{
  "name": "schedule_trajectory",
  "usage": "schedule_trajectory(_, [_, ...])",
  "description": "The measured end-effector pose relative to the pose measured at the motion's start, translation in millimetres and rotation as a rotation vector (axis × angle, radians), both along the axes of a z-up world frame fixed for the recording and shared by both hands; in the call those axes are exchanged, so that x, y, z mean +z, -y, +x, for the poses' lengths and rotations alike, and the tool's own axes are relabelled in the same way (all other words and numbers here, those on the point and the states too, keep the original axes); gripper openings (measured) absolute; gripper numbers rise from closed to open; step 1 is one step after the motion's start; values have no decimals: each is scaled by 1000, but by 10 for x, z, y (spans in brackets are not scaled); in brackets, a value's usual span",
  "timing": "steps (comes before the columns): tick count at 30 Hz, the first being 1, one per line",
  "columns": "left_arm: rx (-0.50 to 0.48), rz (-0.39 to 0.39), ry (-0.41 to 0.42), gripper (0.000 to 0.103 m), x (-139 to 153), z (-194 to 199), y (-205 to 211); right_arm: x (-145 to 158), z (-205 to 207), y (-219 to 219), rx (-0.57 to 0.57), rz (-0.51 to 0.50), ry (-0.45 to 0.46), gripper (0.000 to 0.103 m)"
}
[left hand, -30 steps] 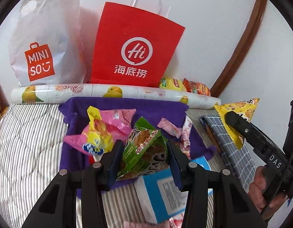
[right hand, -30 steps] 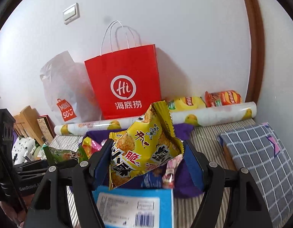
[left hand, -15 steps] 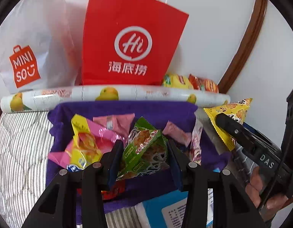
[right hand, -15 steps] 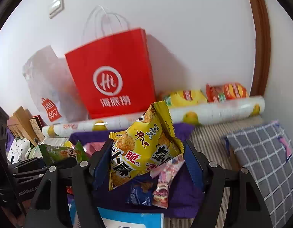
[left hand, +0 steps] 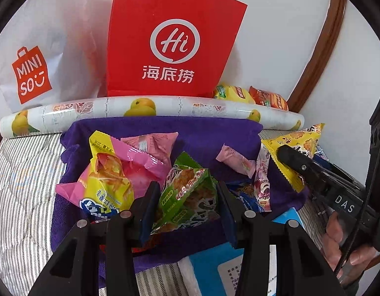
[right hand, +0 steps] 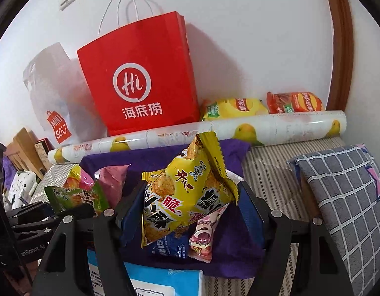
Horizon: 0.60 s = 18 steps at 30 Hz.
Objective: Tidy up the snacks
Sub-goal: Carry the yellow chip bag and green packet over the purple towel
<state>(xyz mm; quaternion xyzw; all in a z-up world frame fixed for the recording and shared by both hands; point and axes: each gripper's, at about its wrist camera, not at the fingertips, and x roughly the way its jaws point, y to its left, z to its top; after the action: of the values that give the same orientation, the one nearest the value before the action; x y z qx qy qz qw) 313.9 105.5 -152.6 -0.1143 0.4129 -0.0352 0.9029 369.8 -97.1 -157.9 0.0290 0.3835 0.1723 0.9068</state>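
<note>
Against the wall a red bag (left hand: 175,39) backs the purple bin (left hand: 165,130); each tool clamps a snack packet.

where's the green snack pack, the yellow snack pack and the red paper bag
green snack pack (left hand: 187,192), left wrist view, middle of its front
yellow snack pack (right hand: 187,185), right wrist view, printed front
red paper bag (right hand: 140,79), right wrist view, white logo

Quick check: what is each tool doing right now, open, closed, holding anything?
Left tool: closed on the green snack.
Right tool: closed on the yellow snack.

red bag (left hand: 175,39), purple cloth (left hand: 165,128), striped bedding (left hand: 22,172)
</note>
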Motion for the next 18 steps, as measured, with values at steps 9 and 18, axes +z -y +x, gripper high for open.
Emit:
schedule_trajectory(9, [11,-43,-7,44,-82,24,-60,-137,101,48,-8,51,-83,72])
schedule_trajectory(18, [3,-56,-12,44,-135,38,-43,-306,155,-53,22,8,-156,72])
